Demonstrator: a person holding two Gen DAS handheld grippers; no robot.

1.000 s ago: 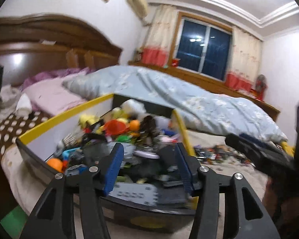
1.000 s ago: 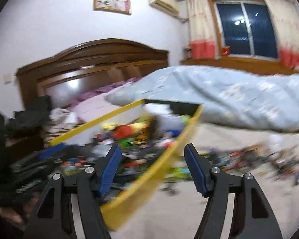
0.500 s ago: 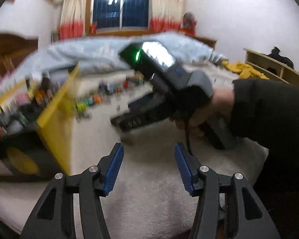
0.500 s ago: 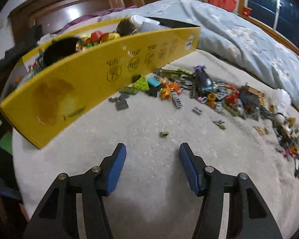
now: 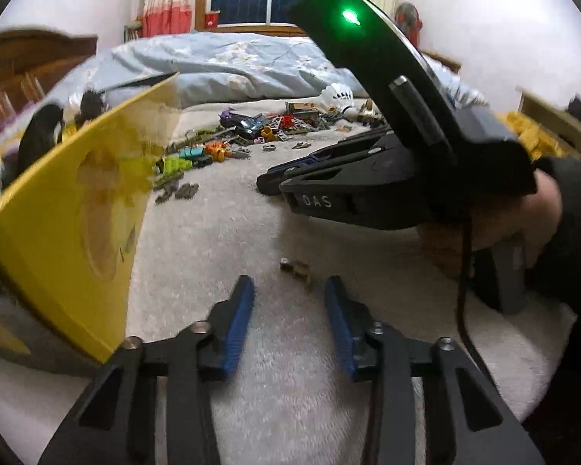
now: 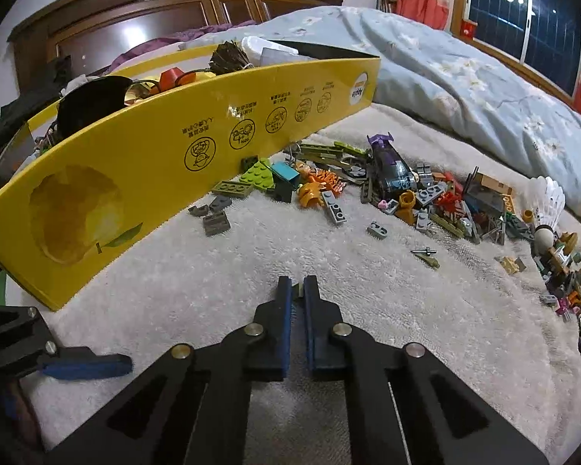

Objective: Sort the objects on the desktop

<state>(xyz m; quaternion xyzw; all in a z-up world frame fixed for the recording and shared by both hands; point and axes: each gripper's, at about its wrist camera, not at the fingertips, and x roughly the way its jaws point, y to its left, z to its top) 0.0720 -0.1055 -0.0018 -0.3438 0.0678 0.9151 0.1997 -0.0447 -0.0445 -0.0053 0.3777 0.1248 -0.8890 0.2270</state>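
Observation:
A yellow cardboard box (image 6: 143,178) full of toys stands on a white fleece blanket (image 6: 275,248); it also shows in the left wrist view (image 5: 69,209). A strip of loose building bricks (image 6: 406,193) lies beside it, seen farther off in the left wrist view (image 5: 259,131). My right gripper (image 6: 297,290) is nearly shut on a small grey-olive piece (image 6: 300,290) low over the blanket. In the left wrist view the right gripper (image 5: 275,184) hovers at mid-right. My left gripper (image 5: 288,290) is open and empty, with a small olive piece (image 5: 296,267) on the blanket just beyond its tips.
A shuttlecock (image 6: 550,201) and a white ball (image 6: 543,237) lie at the right end of the brick strip. A blue quilt (image 6: 464,77) is heaped behind, with a wooden headboard (image 6: 155,15) at the far left. My left gripper's finger (image 6: 85,366) shows at lower left.
Both grippers swung away from the box and down toward the blanket. The right gripper went from open to nearly shut on a small piece. The left stayed open.

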